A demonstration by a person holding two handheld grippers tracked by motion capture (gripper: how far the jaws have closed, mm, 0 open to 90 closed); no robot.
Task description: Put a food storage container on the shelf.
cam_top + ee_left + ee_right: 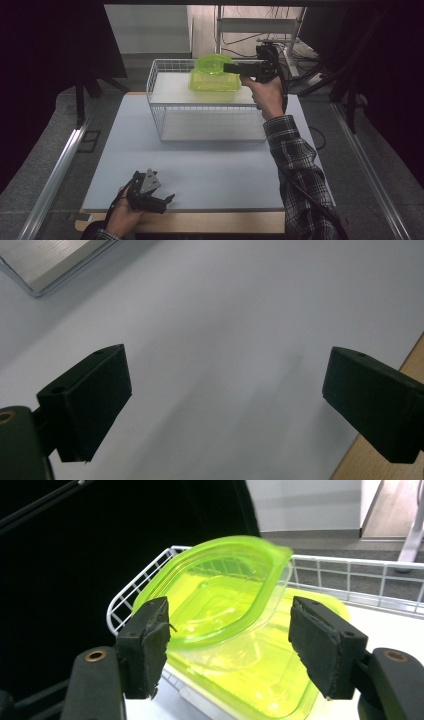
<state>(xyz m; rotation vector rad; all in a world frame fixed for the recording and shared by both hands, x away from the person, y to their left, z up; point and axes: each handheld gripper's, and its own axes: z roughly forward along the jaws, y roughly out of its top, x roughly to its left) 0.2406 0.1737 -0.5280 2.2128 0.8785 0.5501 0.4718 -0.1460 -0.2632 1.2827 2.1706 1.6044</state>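
Right gripper (227, 647) jaws apart, flanking the translucent lime-green plastic container (235, 630), not clamping it. Its lid tilts up on the tub, which sits on the top shelf of the white wire basket rack (165, 107) at the far end of the pale table (210, 165). Left gripper (225, 405) jaws wide apart over bare table, near edge.

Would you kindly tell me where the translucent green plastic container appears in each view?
High view: translucent green plastic container at top centre, on the white wire basket's upper level.
Left gripper view: only bare table surface.
Right gripper view: centre, beyond the open jaws.
Shared landmark: the basket's rim.
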